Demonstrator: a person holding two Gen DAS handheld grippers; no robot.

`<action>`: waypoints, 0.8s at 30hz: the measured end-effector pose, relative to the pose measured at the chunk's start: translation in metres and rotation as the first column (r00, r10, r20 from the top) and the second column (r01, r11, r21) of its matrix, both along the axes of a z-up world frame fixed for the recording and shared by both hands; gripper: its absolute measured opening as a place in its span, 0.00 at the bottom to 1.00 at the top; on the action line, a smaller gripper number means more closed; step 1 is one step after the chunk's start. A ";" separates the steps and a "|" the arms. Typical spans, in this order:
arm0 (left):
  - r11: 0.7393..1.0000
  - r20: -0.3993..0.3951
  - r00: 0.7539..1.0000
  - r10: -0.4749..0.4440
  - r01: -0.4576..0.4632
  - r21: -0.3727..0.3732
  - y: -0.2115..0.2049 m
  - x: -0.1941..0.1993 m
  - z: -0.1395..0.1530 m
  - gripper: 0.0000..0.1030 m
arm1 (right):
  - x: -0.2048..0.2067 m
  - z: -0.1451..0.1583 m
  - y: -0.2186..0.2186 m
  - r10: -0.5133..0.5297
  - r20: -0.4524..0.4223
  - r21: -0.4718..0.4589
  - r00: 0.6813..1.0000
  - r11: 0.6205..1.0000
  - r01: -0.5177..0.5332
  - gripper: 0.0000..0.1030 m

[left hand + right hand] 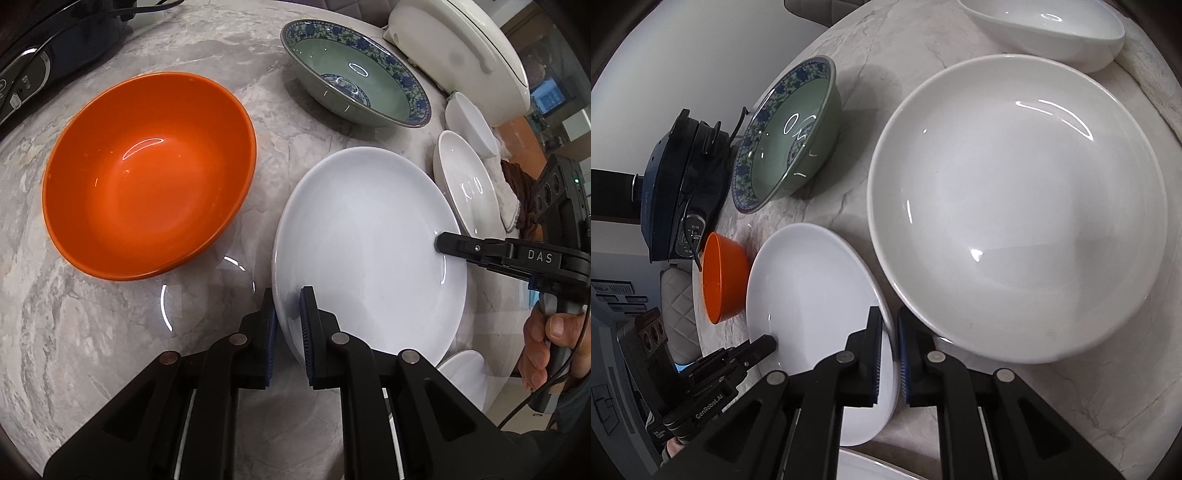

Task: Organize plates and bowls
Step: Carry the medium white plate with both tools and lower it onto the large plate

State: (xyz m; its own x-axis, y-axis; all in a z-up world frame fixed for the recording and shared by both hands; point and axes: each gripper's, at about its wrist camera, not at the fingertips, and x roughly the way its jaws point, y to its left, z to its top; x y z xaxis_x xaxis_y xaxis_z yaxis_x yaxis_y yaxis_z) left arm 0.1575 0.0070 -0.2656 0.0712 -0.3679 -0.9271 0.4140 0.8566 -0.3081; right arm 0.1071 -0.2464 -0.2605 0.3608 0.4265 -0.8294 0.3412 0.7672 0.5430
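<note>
A white plate (369,251) lies on the marble table (258,103). My left gripper (288,325) has its jaws on either side of the plate's near rim, shut on it. My right gripper (889,354) is shut on the plate's (812,295) opposite rim; it also shows in the left wrist view (441,245). An orange bowl (147,173) stands left of the plate. A green bowl with a blue floral rim (354,74) stands behind it. A large white bowl (1015,206) stands right of the plate.
A white dish (1045,26) stands beyond the large white bowl. A white appliance (461,48) is at the back right and a dark appliance (55,48) at the back left. Another white dish (465,376) sits at the near table edge.
</note>
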 end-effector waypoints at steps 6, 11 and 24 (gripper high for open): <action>1.000 0.015 1.000 0.005 -0.005 -0.001 0.005 -0.005 0.010 0.10 | -0.003 0.007 0.006 0.019 0.017 -0.017 1.000 1.000 -0.019 0.10; 1.000 0.030 0.999 0.016 -0.016 -0.005 0.009 -0.010 0.025 0.10 | -0.006 0.019 0.010 0.032 0.036 -0.024 0.999 0.999 -0.031 0.10; 0.999 0.106 0.994 0.022 -0.017 -0.042 0.020 -0.049 0.090 0.10 | -0.037 0.075 0.015 0.065 0.116 -0.028 0.991 0.998 -0.062 0.10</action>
State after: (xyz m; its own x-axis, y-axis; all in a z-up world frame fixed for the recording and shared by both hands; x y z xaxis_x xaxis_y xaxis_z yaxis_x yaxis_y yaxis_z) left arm 0.1085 0.0269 -0.1759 0.1759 -0.4033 -0.8980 0.4297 0.8522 -0.2986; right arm 0.0699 -0.2312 -0.1851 0.4287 0.4316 -0.7937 0.2270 0.7989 0.5570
